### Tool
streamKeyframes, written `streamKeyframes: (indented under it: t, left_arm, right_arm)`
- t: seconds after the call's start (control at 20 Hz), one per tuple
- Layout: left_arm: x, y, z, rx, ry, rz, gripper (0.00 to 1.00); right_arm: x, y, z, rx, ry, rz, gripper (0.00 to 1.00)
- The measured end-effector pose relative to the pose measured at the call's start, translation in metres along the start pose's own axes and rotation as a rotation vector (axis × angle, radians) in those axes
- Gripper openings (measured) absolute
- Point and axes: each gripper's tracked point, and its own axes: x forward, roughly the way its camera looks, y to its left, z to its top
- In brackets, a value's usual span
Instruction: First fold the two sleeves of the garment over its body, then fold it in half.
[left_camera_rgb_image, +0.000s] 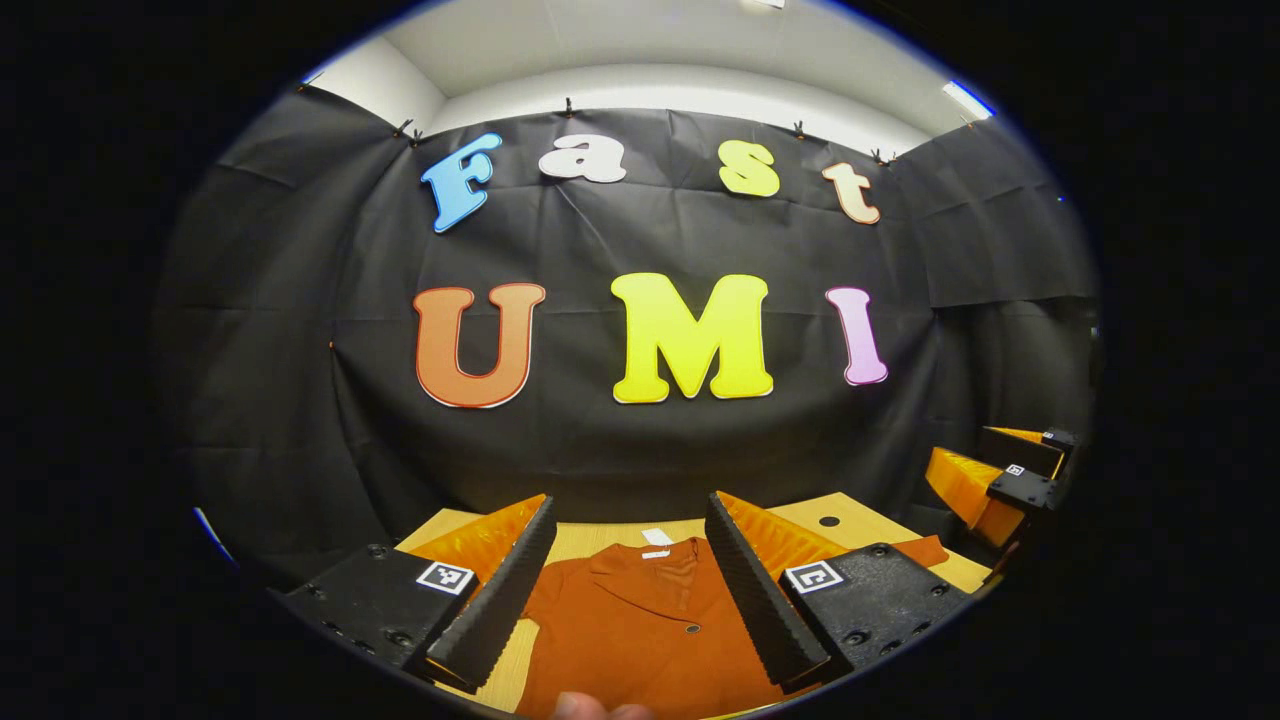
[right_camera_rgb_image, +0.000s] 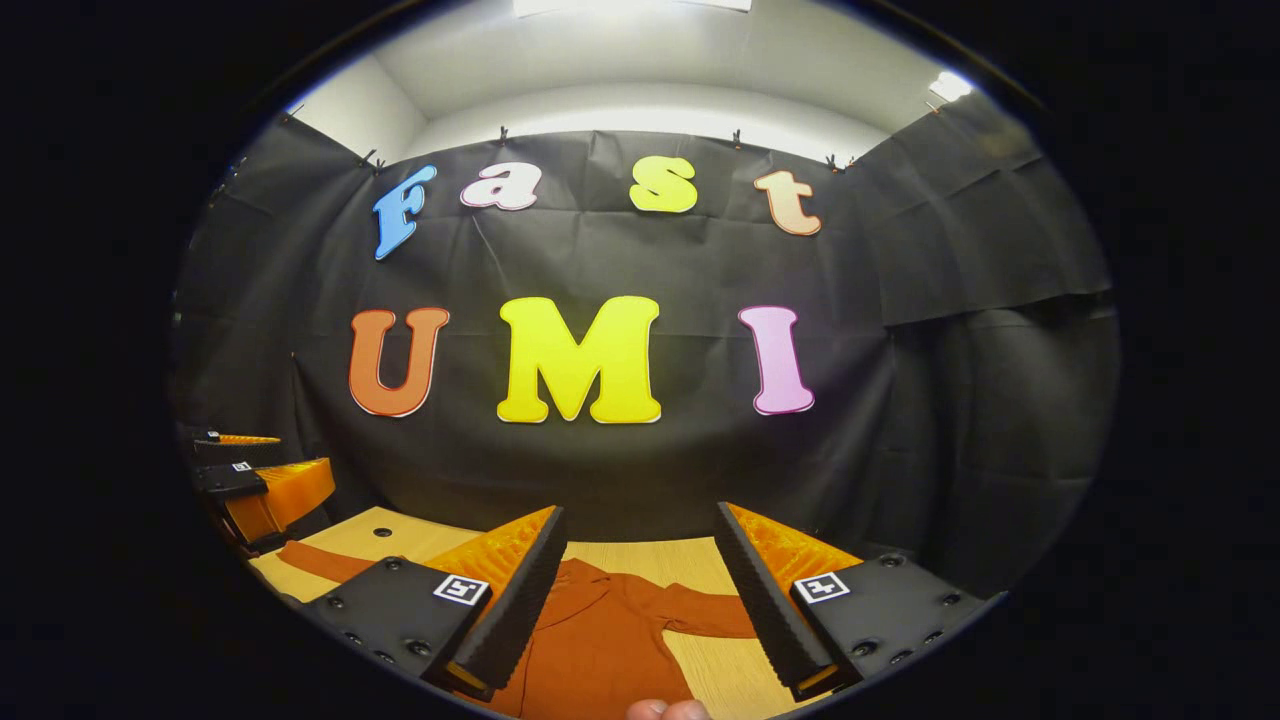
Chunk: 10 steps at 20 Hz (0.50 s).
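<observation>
- The left gripper (left_camera_rgb_image: 630, 590) had its two fingers spread wide, and nothing was between them.
- A rust-orange shirt (left_camera_rgb_image: 640, 625) lay flat on the wooden table (left_camera_rgb_image: 850, 510), below the gap between those fingers.
- Its collar (left_camera_rgb_image: 650, 565) and a white tag (left_camera_rgb_image: 657, 540) sat just past the fingertips, and a small button (left_camera_rgb_image: 692, 629) showed near the right finger.
- One sleeve (left_camera_rgb_image: 925, 550) stuck out beyond the right finger.
- The other gripper (left_camera_rgb_image: 1010, 480) hung far off to that side.
- The right gripper (right_camera_rgb_image: 640, 600) was also spread wide and held nothing.
- The shirt (right_camera_rgb_image: 600, 640) lay under its fingers, closer to the left finger.
- One sleeve (right_camera_rgb_image: 705, 612) reached across to the right finger.
- The other sleeve (right_camera_rgb_image: 315, 560) ran out past the left finger.
</observation>
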Motion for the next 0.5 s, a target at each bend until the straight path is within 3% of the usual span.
streamKeyframes:
  t: [0.5]
  left_arm:
    - [-0.002, 0.006, -0.002, 0.002, 0.005, 0.015, 0.97]
  right_arm:
    - [0.006, 0.011, -0.004, 0.002, 0.006, 0.022, 0.94]
